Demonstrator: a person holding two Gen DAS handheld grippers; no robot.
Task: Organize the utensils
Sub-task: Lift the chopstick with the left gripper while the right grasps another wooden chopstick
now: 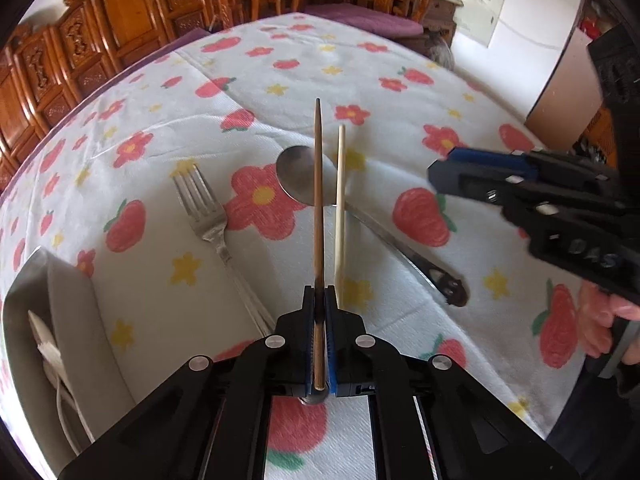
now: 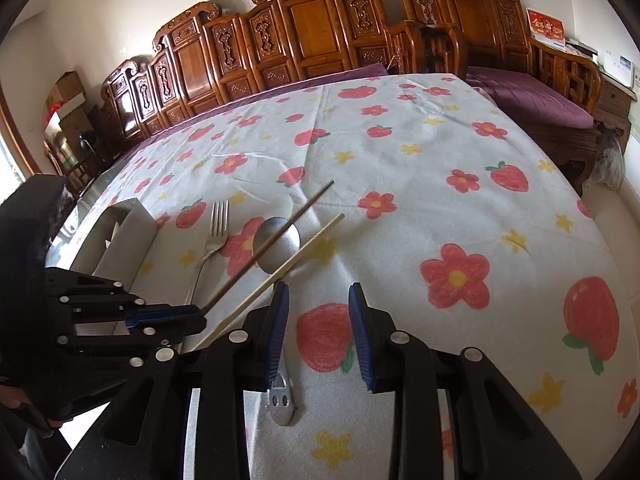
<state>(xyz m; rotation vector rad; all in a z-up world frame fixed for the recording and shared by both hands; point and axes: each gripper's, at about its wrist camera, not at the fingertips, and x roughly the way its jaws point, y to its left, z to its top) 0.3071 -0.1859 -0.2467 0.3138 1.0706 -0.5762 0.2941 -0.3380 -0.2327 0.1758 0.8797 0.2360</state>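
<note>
My left gripper is shut on a dark brown chopstick and holds it above the table; it also shows in the right wrist view with the chopstick. A pale chopstick lies on the cloth beside it, also in the right wrist view. A metal spoon lies under both, its handle end below my right gripper, which is open and empty. A fork lies to the left, also in the right wrist view.
A grey utensil box with white items inside stands at the left table edge, also in the right wrist view. The flowered tablecloth covers the table. Carved wooden chairs line the far side.
</note>
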